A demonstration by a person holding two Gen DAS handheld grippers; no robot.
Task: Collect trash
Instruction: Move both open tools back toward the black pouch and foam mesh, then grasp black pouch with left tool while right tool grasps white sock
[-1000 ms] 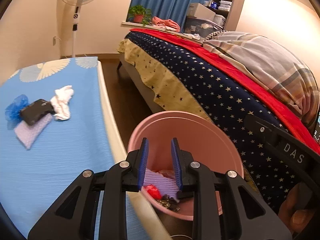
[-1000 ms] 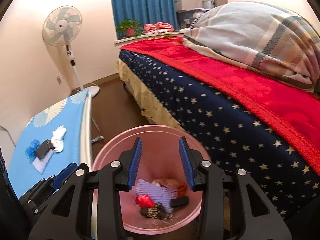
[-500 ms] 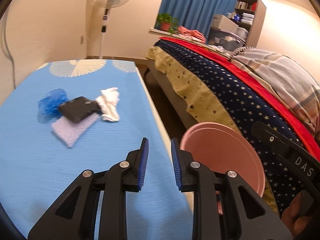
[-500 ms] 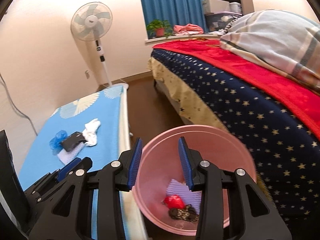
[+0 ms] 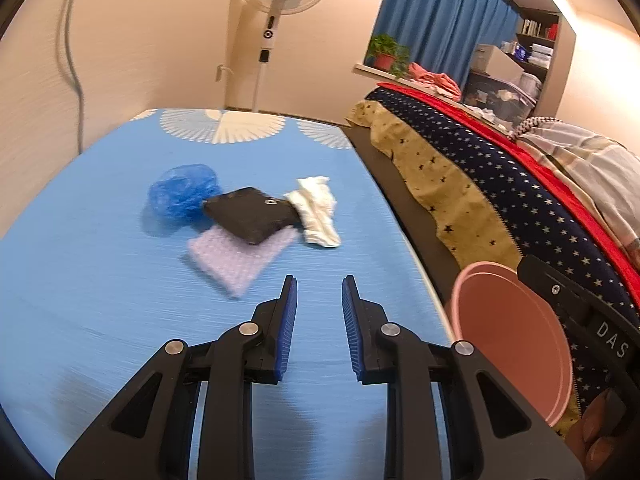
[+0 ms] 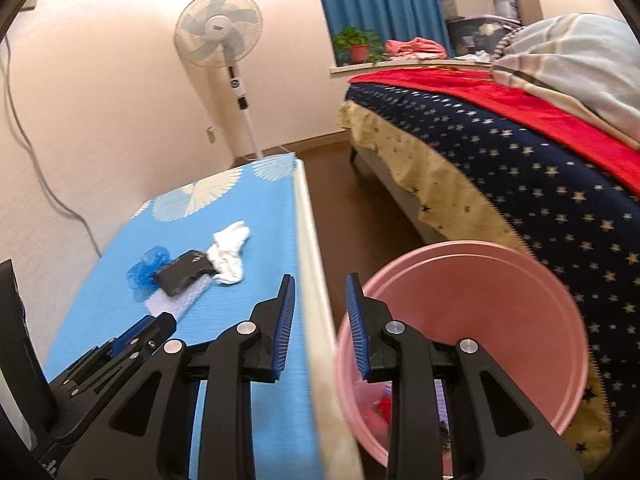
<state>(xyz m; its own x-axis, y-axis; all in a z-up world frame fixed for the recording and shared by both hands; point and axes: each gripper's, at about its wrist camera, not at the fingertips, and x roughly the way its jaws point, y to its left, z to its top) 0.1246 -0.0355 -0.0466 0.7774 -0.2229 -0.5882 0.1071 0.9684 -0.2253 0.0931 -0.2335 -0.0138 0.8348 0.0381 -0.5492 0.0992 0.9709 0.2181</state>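
I have swung my empty, parted left gripper [image 5: 319, 320] from the pink bin [image 5: 508, 332] toward the remaining trash [image 5: 248, 220].

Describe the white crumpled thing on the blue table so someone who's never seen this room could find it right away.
Start at the blue-covered table beside the bed. A small cluster of litter lies on it; the white crumpled tissue is at the end nearest the bed, touching the black packet. It is the only white piece, unlike the blue bag and the lilac sheet.
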